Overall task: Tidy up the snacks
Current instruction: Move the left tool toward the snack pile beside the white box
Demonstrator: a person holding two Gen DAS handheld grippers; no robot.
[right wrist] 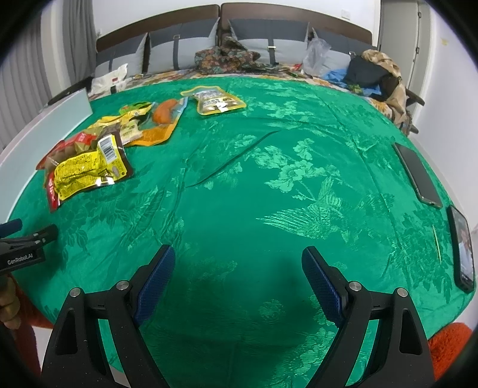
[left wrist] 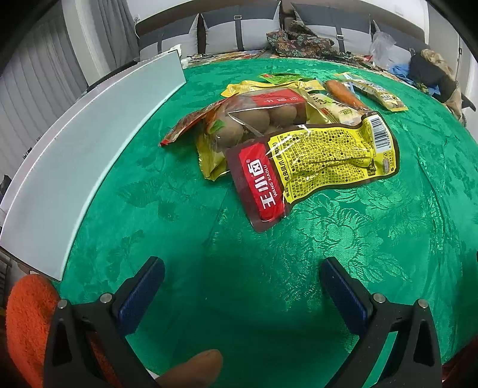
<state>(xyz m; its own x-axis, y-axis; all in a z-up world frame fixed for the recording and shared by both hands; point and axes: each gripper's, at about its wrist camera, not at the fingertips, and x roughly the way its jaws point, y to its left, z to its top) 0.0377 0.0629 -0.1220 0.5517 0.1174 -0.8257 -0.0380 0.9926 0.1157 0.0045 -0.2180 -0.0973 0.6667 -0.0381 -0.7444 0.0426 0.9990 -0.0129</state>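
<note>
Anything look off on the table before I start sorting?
The snack packets lie in a loose overlapping heap, one yellow packet apart from them. Two phones sit near the cloth's right edge. Nothing looks spilled or torn.

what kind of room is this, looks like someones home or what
Most likely a home, probably a bedroom: a padded headboard with pillows runs behind a surface under a green floral cloth, and loose clothes are piled at the far edge. Snack packs lie on the cloth.

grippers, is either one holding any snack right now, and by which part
Nothing is held. The left gripper and right gripper are both open over bare green patterned tablecloth, apart from the yellow-and-red snack packet.
</note>
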